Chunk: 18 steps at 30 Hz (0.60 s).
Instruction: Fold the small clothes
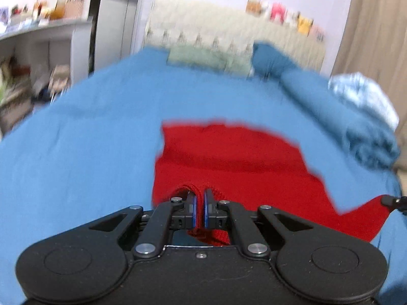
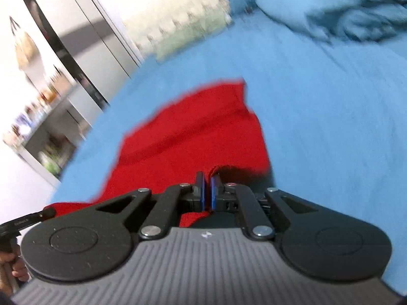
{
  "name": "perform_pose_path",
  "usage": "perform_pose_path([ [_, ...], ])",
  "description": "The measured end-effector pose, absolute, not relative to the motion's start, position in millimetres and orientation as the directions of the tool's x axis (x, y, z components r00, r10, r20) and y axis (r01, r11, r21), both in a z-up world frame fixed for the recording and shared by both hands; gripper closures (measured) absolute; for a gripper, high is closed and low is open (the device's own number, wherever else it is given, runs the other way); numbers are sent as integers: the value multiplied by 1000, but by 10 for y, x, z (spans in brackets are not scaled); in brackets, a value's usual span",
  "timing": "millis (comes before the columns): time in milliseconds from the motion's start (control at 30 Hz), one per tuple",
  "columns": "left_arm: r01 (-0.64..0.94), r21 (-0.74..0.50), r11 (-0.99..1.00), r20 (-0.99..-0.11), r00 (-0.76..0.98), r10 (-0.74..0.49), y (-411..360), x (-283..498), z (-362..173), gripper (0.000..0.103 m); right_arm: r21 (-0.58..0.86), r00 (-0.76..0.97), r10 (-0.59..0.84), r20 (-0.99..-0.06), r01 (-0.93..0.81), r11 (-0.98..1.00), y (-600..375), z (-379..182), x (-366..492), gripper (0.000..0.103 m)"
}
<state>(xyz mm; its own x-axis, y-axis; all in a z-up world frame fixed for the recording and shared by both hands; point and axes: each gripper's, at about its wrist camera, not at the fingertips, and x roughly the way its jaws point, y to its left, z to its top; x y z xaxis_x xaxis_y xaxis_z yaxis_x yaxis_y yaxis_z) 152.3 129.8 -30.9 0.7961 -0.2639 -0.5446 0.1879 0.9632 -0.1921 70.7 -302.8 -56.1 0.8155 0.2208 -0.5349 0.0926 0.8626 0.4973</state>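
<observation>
A red knit garment (image 1: 229,157) lies spread on a blue bedsheet (image 1: 89,139); it also shows in the right wrist view (image 2: 188,132). My left gripper (image 1: 200,195) is shut on the near edge of the red garment, with cloth bunched between the pads. My right gripper (image 2: 207,180) is shut on another edge of the same garment. The right gripper's tip (image 1: 393,200) shows at the far right of the left wrist view, and the left gripper's tip (image 2: 38,216) shows at the lower left of the right wrist view. Both views are motion-blurred.
A rolled blue blanket (image 1: 356,124) and a light blue cloth (image 1: 363,94) lie at the bed's right side. Pillows (image 1: 211,58) and a cream headboard (image 1: 229,30) stand at the far end. Shelves (image 1: 38,50) stand left of the bed.
</observation>
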Motion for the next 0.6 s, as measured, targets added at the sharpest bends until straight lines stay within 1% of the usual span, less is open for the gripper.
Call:
perform_pose_path([
  [133,190,-162,968,-465,851,-245,1195,2374,-12,98,510,872,226,-435,32,859,-3198,-137,1545,83],
  [200,169,-153,974,-458,861,-222,1131,2885,22,98,513,889,212,-407,30,858,-3255,-29,2017,83],
  [267,137,-152,979,-470,861,-193,1066,3386,-29,98,520,898,194,-395,44,853,-3327,-22,2528,83],
  [400,66,-218,974,-539,824,-177,993,4246,-427,98,483,900,115,-421,115,868,-3335,-287,3422,83],
  [467,22,-223,974,-581,800,-151,940,4540,-714,98,481,880,100,-465,157,862,-3315,-564,3757,83],
  [600,-41,-258,965,-624,769,-134,950,4865,-1128,98,461,841,73,-536,219,860,-3249,-1071,4169,83],
])
